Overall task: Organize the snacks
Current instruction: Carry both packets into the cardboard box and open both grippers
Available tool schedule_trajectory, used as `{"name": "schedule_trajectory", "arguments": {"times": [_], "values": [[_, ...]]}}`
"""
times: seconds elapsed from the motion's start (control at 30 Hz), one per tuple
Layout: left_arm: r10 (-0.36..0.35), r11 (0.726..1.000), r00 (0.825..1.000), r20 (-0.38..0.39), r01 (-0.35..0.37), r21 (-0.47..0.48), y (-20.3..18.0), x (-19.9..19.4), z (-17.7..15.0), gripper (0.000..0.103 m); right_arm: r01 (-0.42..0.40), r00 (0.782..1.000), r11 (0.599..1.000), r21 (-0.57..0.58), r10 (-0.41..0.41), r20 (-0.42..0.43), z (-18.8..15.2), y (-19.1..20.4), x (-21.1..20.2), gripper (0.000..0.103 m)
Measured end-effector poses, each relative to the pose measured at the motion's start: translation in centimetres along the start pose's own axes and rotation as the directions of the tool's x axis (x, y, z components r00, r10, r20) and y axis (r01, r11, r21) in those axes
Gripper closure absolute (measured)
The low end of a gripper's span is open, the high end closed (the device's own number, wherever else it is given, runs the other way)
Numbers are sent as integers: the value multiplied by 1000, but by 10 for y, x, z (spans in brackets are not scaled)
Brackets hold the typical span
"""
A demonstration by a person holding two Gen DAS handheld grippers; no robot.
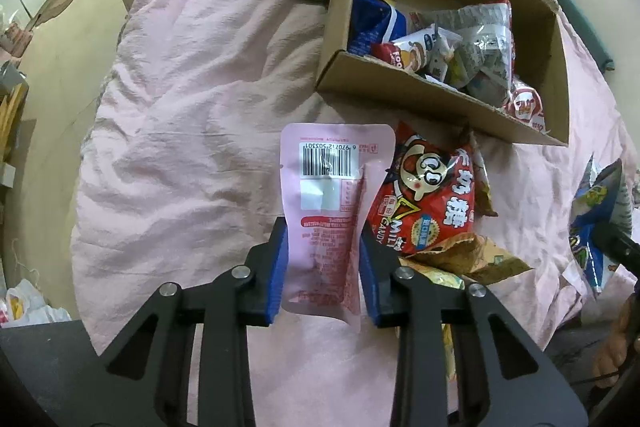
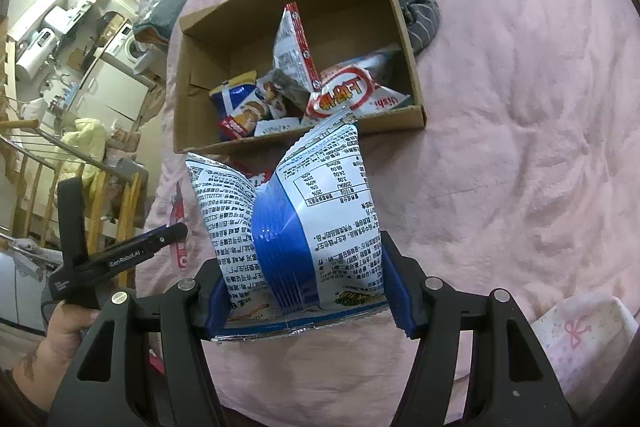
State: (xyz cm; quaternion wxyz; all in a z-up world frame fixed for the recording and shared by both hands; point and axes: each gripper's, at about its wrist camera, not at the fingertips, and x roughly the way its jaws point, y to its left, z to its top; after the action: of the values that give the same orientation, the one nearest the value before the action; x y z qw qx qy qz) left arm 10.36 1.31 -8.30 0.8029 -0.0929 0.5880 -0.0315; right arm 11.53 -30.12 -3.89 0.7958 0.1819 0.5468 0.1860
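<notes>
My left gripper is shut on a pink snack pouch, barcode side up, held above the pink bed sheet. My right gripper is shut on a blue and white snack bag, held in front of the cardboard box. The box lies open on the bed with several snack packets inside. The same blue bag shows at the right edge of the left wrist view. A red milk candy bag lies on the sheet just right of the pink pouch.
Brown and yellow packets lie under the red bag. A grey striped garment lies behind the box. The left gripper handle and hand show at left. A patterned pink cloth lies at lower right. The bed edge and cluttered room lie left.
</notes>
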Motion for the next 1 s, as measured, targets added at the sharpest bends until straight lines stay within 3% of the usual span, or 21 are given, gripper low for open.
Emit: {"name": "schedule_trajectory", "arguments": {"times": [0.2,0.37,0.5,0.77,1.0], "values": [[3,1000,998,67,-5,23,-5,-32,8,75,-38,999,999,-1,38,35,3,1,-12,37],[-21,999,985,170,13,46,-20,-67,29,75,-46,979,999,-15,49,197,13,4,-44,37],[-25,993,968,251,-5,118,-43,-87,49,75,-51,962,999,13,46,270,24,-3,-56,37],[-38,988,966,255,-1,152,-66,-78,82,75,-37,949,999,17,30,314,61,0,-45,37],[-22,988,970,243,-17,155,-76,-56,106,75,4,959,1000,-2,-4,282,93,7,-13,37]]}}
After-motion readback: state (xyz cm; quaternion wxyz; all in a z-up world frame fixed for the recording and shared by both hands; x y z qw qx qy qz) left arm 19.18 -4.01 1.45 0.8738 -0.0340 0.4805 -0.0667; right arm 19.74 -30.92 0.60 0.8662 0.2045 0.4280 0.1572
